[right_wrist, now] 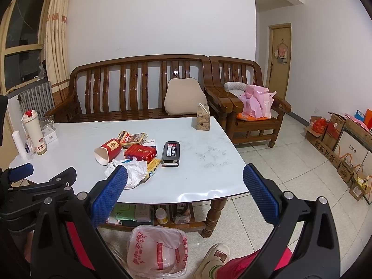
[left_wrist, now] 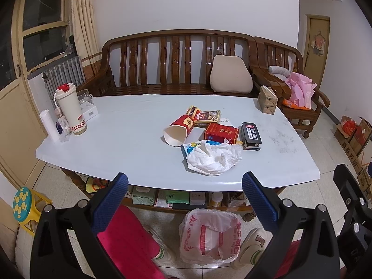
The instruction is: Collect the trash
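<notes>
A heap of trash lies mid-table: a tipped red paper cup (left_wrist: 177,129) (right_wrist: 108,151), a red box (left_wrist: 221,133) (right_wrist: 140,152), a gold printed box (left_wrist: 205,115) (right_wrist: 131,137), a black box (left_wrist: 250,133) (right_wrist: 171,153) and crumpled white tissue (left_wrist: 212,159) (right_wrist: 136,173) over a blue-and-yellow wrapper (left_wrist: 191,146). A white plastic bag (left_wrist: 210,236) (right_wrist: 157,251) with red print stands open on the floor below the table's near edge. My left gripper (left_wrist: 184,200) and right gripper (right_wrist: 184,191) both hover open and empty before that edge.
The white table (left_wrist: 116,153) (right_wrist: 204,174) also carries a white tumbler (left_wrist: 69,109), a white tube (left_wrist: 48,125) and a brown carton (left_wrist: 267,102) (right_wrist: 203,119). A wooden sofa stands behind. A person's red-clad legs and shoes flank the bag. Cardboard boxes (right_wrist: 344,144) line the right wall.
</notes>
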Motion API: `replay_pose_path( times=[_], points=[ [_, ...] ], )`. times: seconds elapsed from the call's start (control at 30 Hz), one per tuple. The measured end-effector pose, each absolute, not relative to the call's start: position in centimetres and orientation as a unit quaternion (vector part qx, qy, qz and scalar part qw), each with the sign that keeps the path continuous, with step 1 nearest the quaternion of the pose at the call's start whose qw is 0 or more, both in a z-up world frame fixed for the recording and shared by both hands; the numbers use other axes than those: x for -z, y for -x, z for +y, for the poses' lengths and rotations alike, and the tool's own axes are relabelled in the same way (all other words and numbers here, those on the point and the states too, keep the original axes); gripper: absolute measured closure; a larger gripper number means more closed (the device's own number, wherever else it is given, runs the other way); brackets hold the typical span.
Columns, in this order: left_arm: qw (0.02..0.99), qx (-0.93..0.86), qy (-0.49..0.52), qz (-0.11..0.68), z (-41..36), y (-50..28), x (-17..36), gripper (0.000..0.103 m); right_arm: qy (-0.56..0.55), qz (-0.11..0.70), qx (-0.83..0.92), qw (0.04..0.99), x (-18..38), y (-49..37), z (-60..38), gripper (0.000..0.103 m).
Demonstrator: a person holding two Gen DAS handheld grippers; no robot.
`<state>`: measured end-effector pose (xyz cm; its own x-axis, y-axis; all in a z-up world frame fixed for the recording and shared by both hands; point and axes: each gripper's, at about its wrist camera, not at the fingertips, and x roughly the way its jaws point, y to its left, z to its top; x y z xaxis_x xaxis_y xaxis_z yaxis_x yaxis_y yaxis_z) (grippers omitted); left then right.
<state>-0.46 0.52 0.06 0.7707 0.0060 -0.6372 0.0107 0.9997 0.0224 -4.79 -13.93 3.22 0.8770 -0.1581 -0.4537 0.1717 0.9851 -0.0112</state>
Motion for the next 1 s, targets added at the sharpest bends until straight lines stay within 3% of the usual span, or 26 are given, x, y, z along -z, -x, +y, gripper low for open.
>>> replay_pose_path(
  times=[1.0],
  points=[
    [0.941,0.0,-0.011,0.339,0.85,0.6,-0.53,0.007,-0.008,0.239,0.082,0.968,-3.45,4.73,-13.3,0.005]
  ],
)
